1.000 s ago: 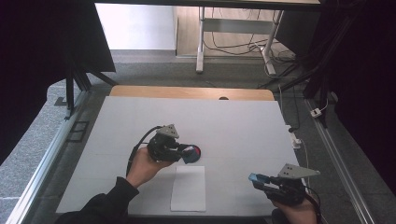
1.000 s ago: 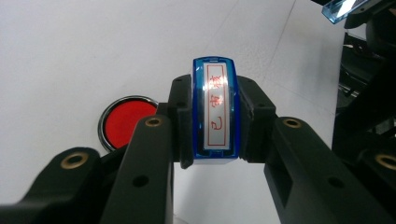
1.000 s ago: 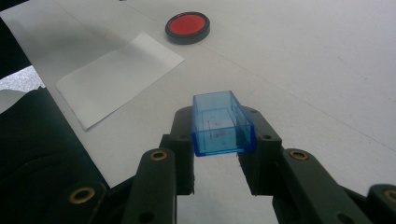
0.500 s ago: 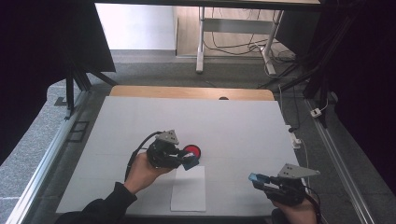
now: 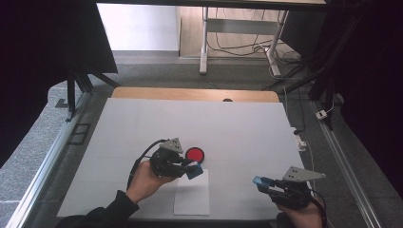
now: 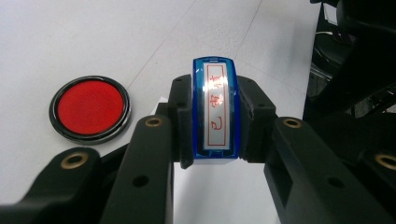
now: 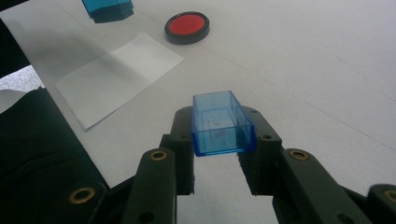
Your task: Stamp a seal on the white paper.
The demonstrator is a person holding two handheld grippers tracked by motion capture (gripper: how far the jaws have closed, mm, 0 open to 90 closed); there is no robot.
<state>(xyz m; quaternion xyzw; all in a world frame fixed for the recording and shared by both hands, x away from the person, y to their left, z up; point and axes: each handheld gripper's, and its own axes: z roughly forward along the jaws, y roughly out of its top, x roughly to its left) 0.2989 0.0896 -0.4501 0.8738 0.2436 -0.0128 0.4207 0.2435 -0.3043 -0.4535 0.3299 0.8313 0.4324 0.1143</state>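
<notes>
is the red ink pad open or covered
Open. The ink pad lies on the table with its red surface bare inside its dark rim, no lid on it, beside the stamp in the left gripper.

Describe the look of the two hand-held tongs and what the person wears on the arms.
Both the left tongs and right tongs have black bodies and black jaws with brass-ringed holes, each topped by a grey three-cornered plate. A black cable loops from the left one. The left arm wears a dark sleeve.

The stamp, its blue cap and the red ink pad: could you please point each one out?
stamp [image 6: 215,109], left gripper view, on its lettered face.
blue cap [image 7: 219,123], right gripper view, on its open hollow.
red ink pad [image 5: 195,154], high view, on its red middle.
</notes>
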